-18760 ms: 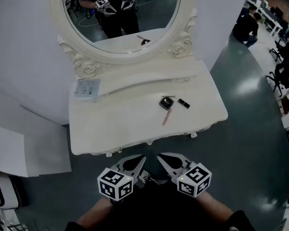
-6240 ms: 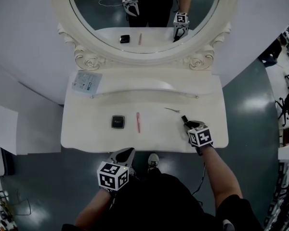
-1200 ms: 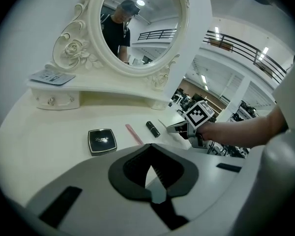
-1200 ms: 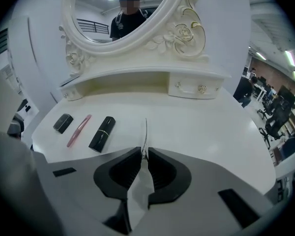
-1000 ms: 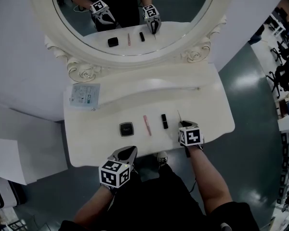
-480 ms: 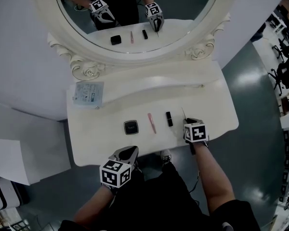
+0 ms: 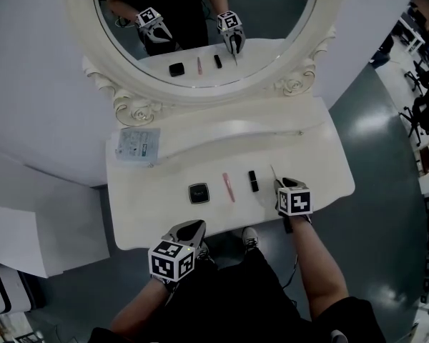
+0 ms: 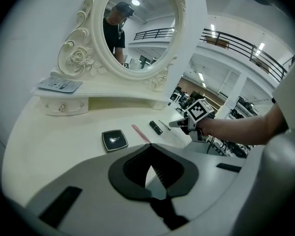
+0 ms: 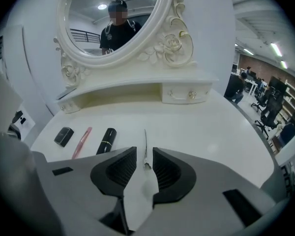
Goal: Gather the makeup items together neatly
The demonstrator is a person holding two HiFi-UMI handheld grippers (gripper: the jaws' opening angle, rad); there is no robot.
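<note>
On the white vanity table lie, in a row from left to right, a black compact, a pink pencil, a black lipstick and a thin metal tool. My right gripper is low over the table. Its jaws have just been opening, and the thin tool lies on the table with its near end between them, gaps showing on both sides. The lipstick is just to its left. My left gripper hangs shut and empty at the front edge, short of the compact.
An oval mirror in a carved frame stands at the back on a raised shelf that has small drawers under it. A printed packet lies on the shelf's left end. The rounded front edge is close to both grippers. Grey floor lies all around.
Since six seconds ago the lipstick and the thin tool have come left, into a row beside the pink pencil. Over the last second the items and both hands kept their places.
</note>
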